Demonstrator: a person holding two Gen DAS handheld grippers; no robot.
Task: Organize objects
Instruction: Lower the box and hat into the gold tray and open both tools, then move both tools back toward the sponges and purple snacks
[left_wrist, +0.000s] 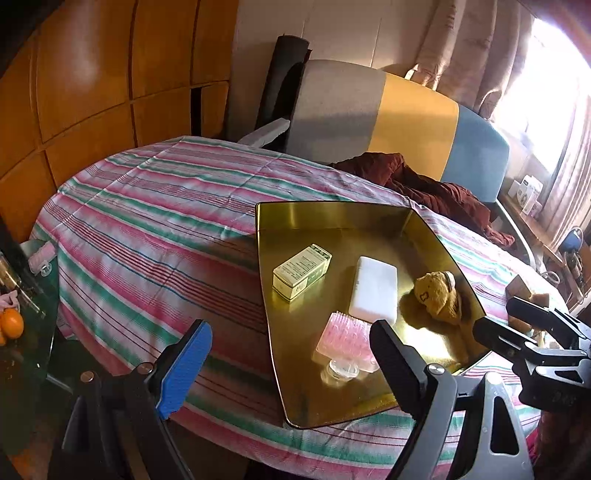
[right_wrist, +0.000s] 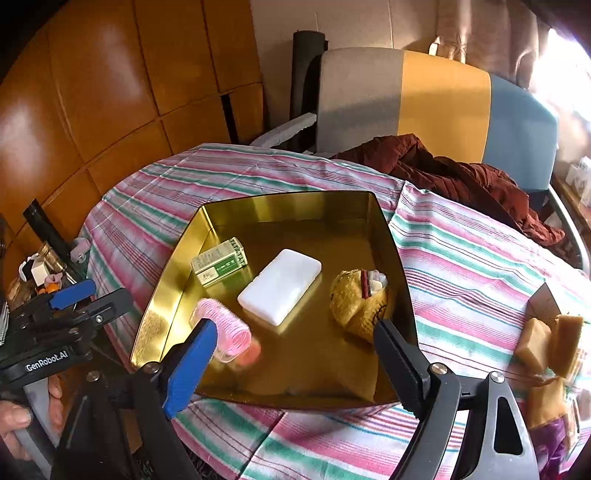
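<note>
Striped cloth covers the table, and mid-frame on it sits a gold tray holding a green box, white soap, a plush toy and a pink roller. Both the left gripper and right gripper hang spread and empty. Judging by this, the tan blocks at the right edge remain to be tidied, so the right gripper would need to swing right and close on one.
</note>
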